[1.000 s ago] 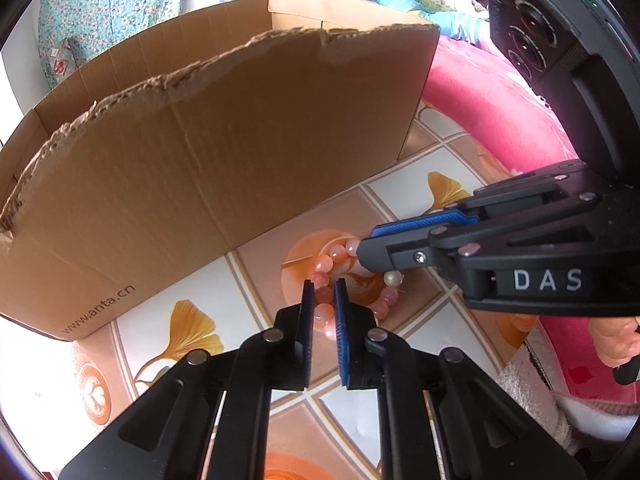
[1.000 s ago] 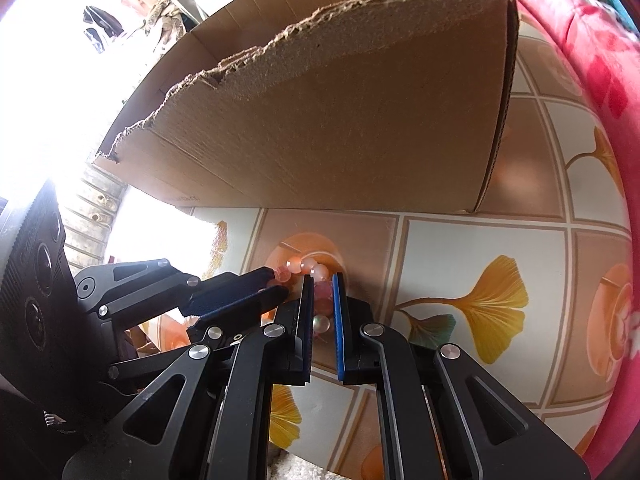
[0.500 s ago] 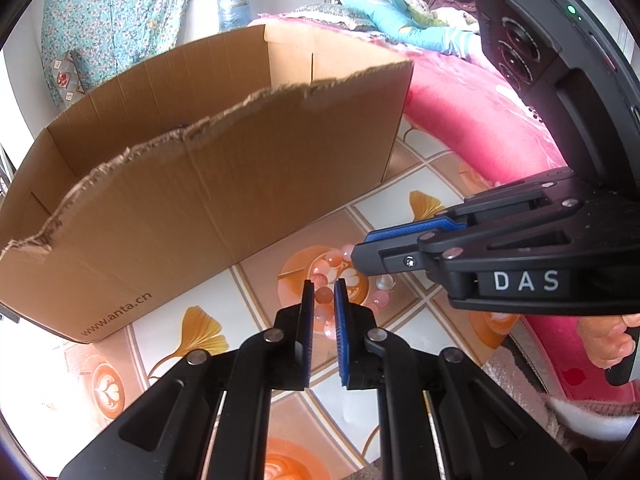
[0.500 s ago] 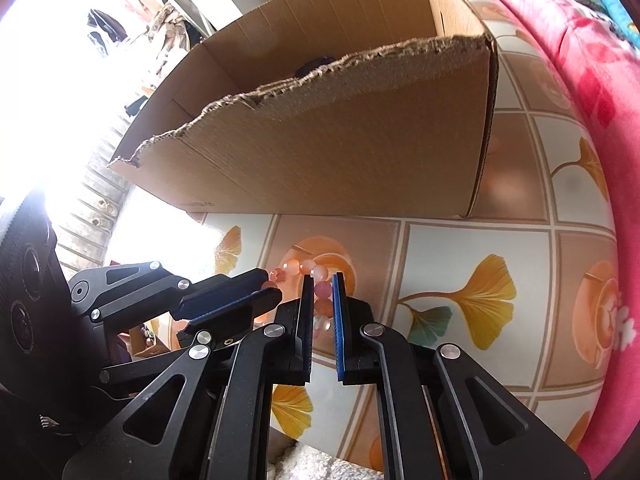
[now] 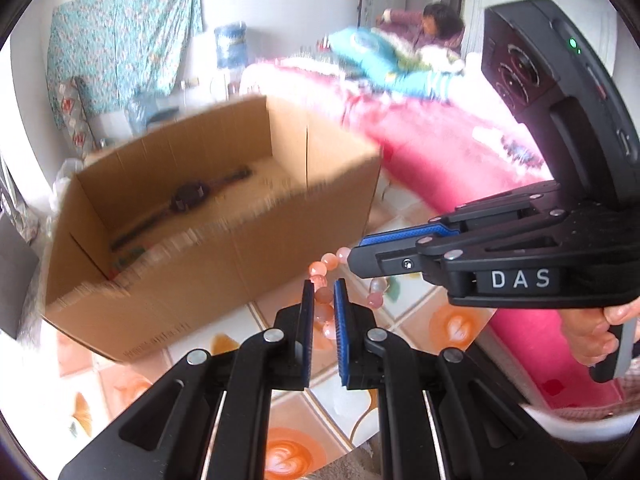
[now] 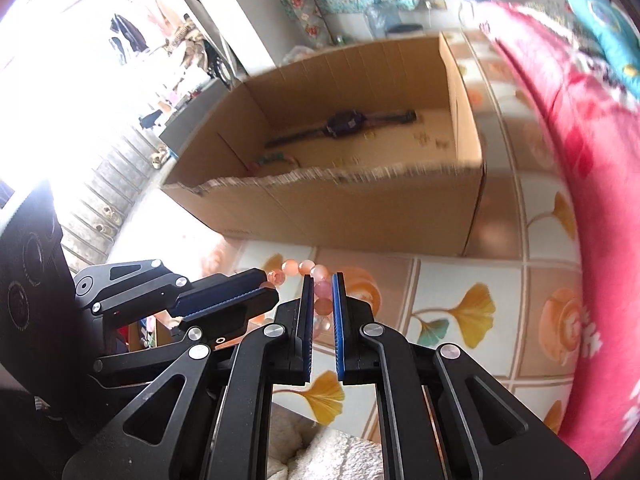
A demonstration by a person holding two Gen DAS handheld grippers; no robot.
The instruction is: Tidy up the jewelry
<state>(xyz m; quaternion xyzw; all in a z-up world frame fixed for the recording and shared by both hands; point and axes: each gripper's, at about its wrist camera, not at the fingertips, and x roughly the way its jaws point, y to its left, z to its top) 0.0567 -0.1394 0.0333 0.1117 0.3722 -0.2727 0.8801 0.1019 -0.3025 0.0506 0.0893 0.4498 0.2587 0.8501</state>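
Observation:
A pink bead bracelet [image 5: 322, 272] hangs in the air, stretched between both grippers in front of the cardboard box [image 5: 224, 248]. My left gripper [image 5: 323, 294] is shut on one side of it, beads showing between its blue pads. My right gripper [image 6: 323, 286] is shut on the other side of the pink bead bracelet [image 6: 298, 267]. In the left wrist view the right gripper [image 5: 356, 252] comes in from the right. The cardboard box [image 6: 360, 216] is open on top; a dark wristwatch [image 6: 340, 125] and small trinkets lie on its floor.
A floor of tiles with ginkgo-leaf prints [image 6: 460, 312] lies below. A pink bed [image 5: 440, 152] runs along the right, with a person lying at its far end. A floral cloth [image 5: 124, 40] hangs on the back wall beside a water jug [image 5: 230, 44].
Both grippers have risen with the bracelet off the tiled floor. The box's inside, hidden behind its near wall before, now shows with the watch in it.

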